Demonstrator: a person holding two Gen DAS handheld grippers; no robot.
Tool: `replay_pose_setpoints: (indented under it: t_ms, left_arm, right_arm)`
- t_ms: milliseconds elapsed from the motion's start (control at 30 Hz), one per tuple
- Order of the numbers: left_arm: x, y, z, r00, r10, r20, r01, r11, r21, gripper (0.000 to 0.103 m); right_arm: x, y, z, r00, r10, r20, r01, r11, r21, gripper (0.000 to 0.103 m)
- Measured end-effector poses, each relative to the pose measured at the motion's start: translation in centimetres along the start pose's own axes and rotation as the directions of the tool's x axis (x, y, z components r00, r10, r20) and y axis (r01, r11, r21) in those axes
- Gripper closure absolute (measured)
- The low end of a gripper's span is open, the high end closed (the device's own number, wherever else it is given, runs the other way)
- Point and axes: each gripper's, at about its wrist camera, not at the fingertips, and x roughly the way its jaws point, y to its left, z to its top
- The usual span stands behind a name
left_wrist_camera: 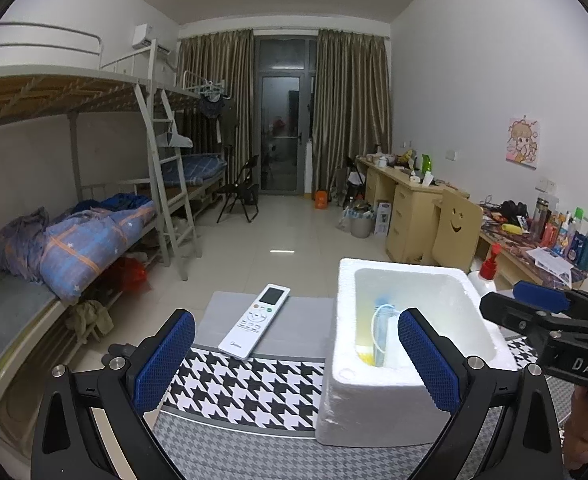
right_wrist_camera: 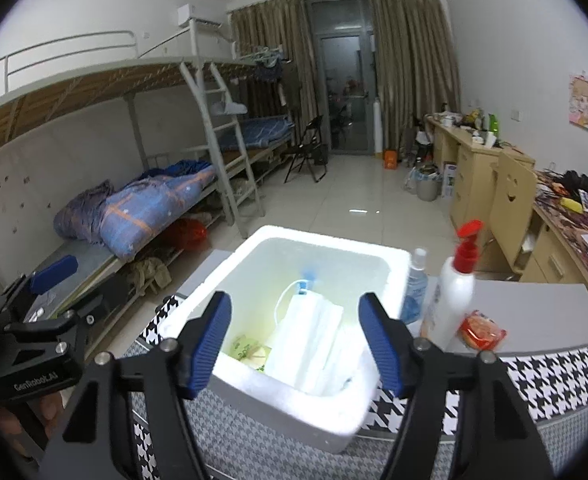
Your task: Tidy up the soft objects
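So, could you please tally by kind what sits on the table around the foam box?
Remote control: 1
Bottles, a white pump bottle and a clear bottle: 2
Red packet: 1
Total: 4, beside the foam box.

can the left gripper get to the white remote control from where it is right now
Probably yes. The left gripper is open with nothing between its pads, and the white remote control lies flat on the grey surface just ahead, slightly to its left. The foam box stands off to the right, clear of that path.
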Motion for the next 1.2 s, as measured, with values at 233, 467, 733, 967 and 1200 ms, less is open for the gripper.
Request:
replay_pose_setpoints:
  t_ms: [233,467,733,967,1200]
  left_arm:
    - [-1.4,-1.0,-0.7,1.0,-0.008,0.009,0.008,1.0,0.011,0.001]
    - [-2.8,-1.7,-1.1,0.999,-0.036,0.016,0.035,0.999,0.023,0.001]
    - [-3.9,-2.4,-1.6,0.998,-0.058,0.018,0.058,0.998,0.035,0.001]
    - [-5.8,-3.4,-2.2,0.996,-0.084,0.036,0.083,0.996,0.046,0.001]
    - [-7.4,-4.5,-2.8,0.992,-0.115,0.046,0.112,0.992,0.064,0.001]
  right_arm:
    - [-2.6,-0.5,-0.7,0.999,-0.015,0.042,0.014,1.0,0.005,0.024]
    - [-4.3,-0.5,-1.6,0.998,-0.021,0.06,0.021,1.0,0.0,0.021]
    - [-6.3,-0.5,-2.3,0.994,-0.035,0.102,0.036,0.999,-0.006,0.014]
    - [-7.5,-0.3,-3.5,0.993,-0.036,0.109,0.037,0.999,-0.006,0.014]
    - [-9.0,-0.6,-4.5,0.99,-0.046,0.131,0.046,0.999,-0.001,0.014]
